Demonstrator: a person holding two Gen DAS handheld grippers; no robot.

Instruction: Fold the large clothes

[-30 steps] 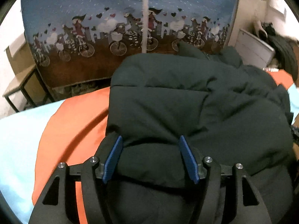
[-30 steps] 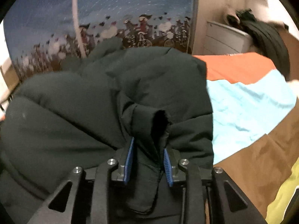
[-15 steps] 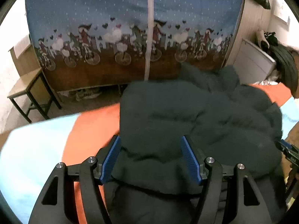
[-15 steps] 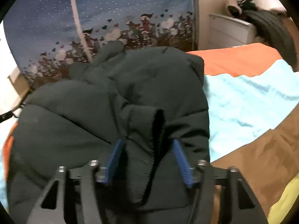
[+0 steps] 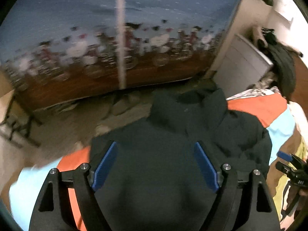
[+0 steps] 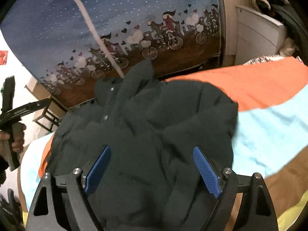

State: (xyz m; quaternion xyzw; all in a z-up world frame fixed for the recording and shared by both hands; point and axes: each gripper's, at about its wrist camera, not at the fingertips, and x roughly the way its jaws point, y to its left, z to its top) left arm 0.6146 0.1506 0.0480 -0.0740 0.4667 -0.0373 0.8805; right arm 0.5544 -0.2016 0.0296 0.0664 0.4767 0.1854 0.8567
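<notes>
A large dark padded jacket (image 5: 173, 144) lies bunched on a bed with an orange, light-blue and brown cover (image 5: 265, 109). My left gripper (image 5: 156, 163) is open, its blue pads (image 5: 105, 163) spread wide above the jacket's near part. My right gripper (image 6: 152, 169) is open too, its pads (image 6: 206, 169) wide apart over the jacket (image 6: 150, 119). Neither holds any cloth. The jacket's collar and snap buttons (image 6: 105, 117) point toward the far edge of the bed. The left gripper's handle and hand show at the left of the right wrist view (image 6: 11, 119).
A blue curtain with bicycle figures (image 6: 134, 28) hangs behind the bed, with a white pole (image 6: 92, 28) in front. A white drawer unit (image 6: 258, 36) and dark clothes (image 5: 284, 71) stand at the right. A small wooden table (image 5: 17, 119) stands at the left.
My right gripper opened and let go of the jacket fold it held. Both grippers have drawn back and up, so the jacket looks smaller and more of the floor shows.
</notes>
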